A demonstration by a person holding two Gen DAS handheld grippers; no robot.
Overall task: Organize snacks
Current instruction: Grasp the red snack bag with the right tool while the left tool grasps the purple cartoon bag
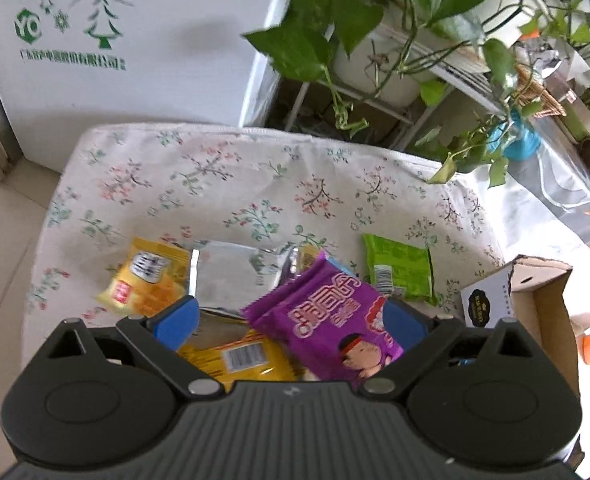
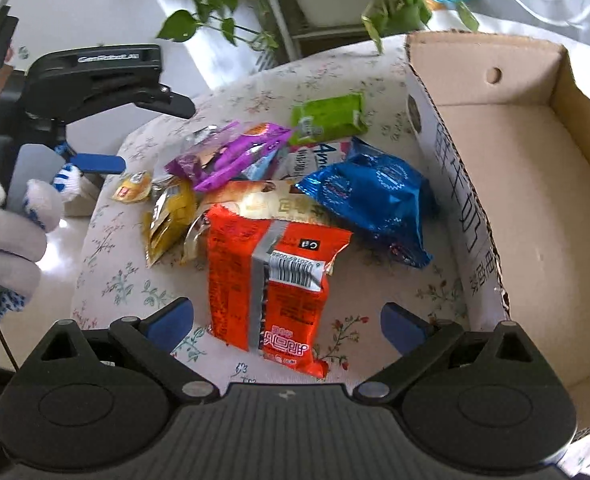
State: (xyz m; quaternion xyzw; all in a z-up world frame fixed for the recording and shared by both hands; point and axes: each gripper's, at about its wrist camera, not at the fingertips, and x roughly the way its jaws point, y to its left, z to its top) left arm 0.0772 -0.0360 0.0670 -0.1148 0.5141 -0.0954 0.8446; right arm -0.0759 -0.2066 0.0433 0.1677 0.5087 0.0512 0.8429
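A pile of snack packets lies on a floral tablecloth. In the right wrist view a red packet lies nearest, between the open fingers of my right gripper. Behind it are a blue packet, a purple packet, a green packet and yellow packets. My left gripper is open above the purple packet, with a yellow packet, a silver packet and the green packet around it. It also shows at the left in the right wrist view.
An open cardboard box stands on the right of the table; its corner shows in the left wrist view. Potted plants on a rack stand behind the table. A white appliance is at the back left.
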